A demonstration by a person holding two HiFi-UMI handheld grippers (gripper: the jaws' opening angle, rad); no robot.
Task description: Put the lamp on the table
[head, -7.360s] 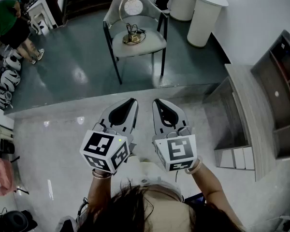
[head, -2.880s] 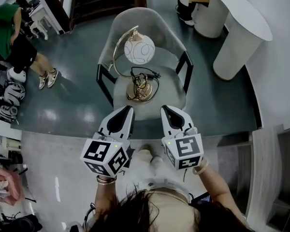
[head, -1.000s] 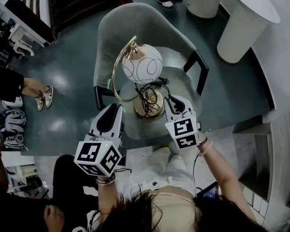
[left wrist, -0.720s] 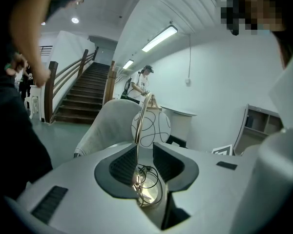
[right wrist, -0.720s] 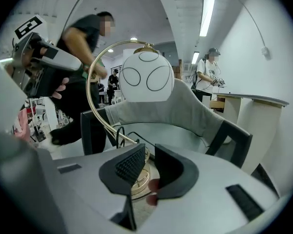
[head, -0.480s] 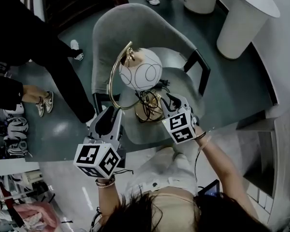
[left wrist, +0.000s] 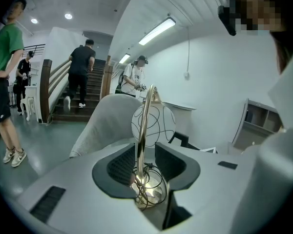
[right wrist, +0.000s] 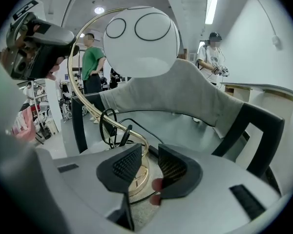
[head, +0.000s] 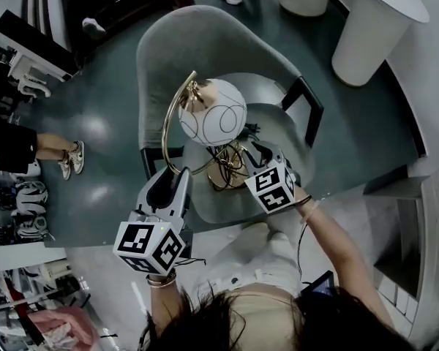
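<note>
Left gripper: hanging with jaws apart, lining up on brass stem, not clamping.
Lamp: sitting on grey chair seat, not yet on any table, loose cord coiling round brass base.
Right gripper: hovering over base, jaws spread, holding nothing.
Risks: tipping under top-heavy globe if pinching thin stem alone; snagging trailing cord on armrest while lifting.
Counting: two grippers, one lamp, one chair, one cord.

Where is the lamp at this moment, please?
In the head view, the lamp stands mid-frame on the seat of the grey chair, its brass base just beyond the right gripper.
</note>
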